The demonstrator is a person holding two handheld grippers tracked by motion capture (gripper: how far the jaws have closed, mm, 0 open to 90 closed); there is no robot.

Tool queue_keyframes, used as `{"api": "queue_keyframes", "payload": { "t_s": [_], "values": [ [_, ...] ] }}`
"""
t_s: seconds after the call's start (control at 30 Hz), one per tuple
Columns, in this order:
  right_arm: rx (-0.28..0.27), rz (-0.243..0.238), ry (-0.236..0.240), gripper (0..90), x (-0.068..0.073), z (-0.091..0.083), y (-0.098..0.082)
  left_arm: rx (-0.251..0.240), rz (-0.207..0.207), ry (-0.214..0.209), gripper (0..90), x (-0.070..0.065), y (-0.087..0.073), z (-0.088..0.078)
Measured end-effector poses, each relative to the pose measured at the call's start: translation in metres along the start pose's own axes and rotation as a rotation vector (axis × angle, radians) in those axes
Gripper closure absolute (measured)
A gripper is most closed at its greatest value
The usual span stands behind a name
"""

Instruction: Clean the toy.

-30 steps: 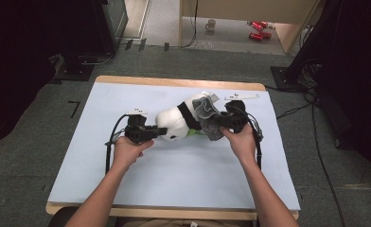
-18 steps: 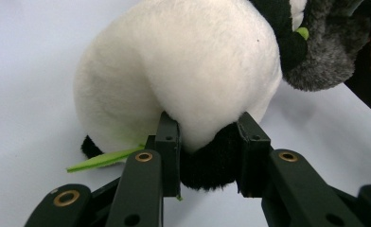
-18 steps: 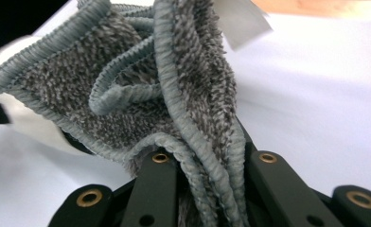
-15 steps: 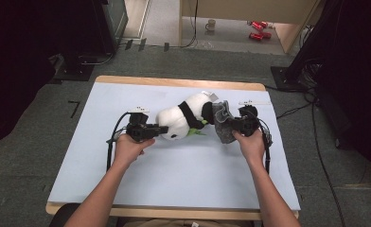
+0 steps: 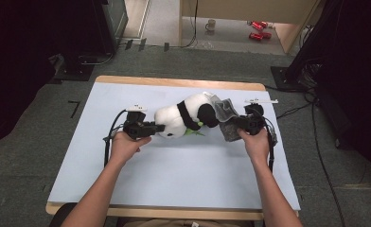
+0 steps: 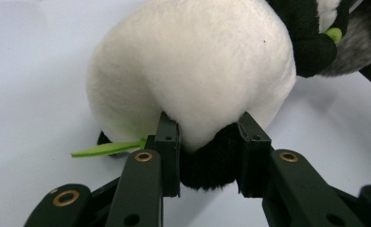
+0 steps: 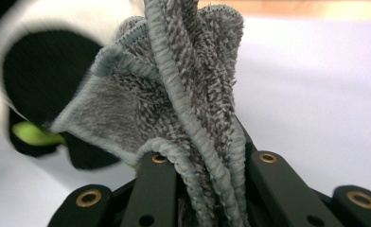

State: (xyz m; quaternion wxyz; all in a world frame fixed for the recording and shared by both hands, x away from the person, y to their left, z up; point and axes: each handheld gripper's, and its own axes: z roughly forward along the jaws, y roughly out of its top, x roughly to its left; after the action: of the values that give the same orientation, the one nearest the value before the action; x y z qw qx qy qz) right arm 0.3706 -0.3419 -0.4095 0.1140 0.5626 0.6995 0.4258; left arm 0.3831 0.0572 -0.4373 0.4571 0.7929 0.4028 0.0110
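At mid-table (image 5: 174, 175), open surface all round, the left gripper (image 6: 207, 156) pinches the black-and-white plush panda (image 5: 186, 118) while the right gripper (image 7: 202, 184) clamps a bunched grey terry cloth (image 7: 174, 99) against it.

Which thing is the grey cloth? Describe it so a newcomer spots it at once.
Start at the pale blue table top and find the plush panda lying near its middle. At the panda's right end hangs the grey cloth, bunched and pinched in the right gripper. It alone is grey, nubby towelling with a stitched hem.
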Motion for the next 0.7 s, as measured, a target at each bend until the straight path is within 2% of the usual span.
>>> {"api": "queue_keyframes", "payload": {
  "t_s": [0.13,0.23,0.3,0.4,0.47,0.53,0.63,0.7],
  "values": [
    [-0.083,0.011,0.038,79.4,0.005,-0.021,0.01,0.001,-0.012,-0.011,67.9,-0.002,0.0,0.0],
    [-0.108,-0.008,0.091,79.3,0.017,-0.029,0.016,-0.003,-0.022,-0.015,67.7,-0.002,0.001,0.0],
    [-0.091,-0.037,0.125,79.1,0.029,-0.027,0.018,-0.005,-0.02,-0.013,67.6,-0.002,0.0,0.0],
    [-0.038,-0.084,0.153,79.1,0.046,-0.016,0.016,-0.006,-0.017,-0.013,66.8,-0.002,0.0,0.0],
    [0.0,-0.112,0.142,78.7,0.054,-0.006,0.013,-0.004,-0.011,-0.007,64.9,-0.002,0.0,-0.001],
    [0.0,-0.119,0.129,78.6,0.055,0.001,0.01,-0.005,0.002,-0.005,59.9,-0.001,-0.001,-0.001],
    [-0.001,-0.101,0.129,78.5,0.048,0.002,0.01,-0.002,0.023,-0.011,50.5,-0.002,0.0,-0.003],
    [0.0,-0.095,0.119,78.5,0.045,0.003,0.009,0.005,0.046,-0.011,47.9,-0.003,0.001,-0.005]
  ]
}}
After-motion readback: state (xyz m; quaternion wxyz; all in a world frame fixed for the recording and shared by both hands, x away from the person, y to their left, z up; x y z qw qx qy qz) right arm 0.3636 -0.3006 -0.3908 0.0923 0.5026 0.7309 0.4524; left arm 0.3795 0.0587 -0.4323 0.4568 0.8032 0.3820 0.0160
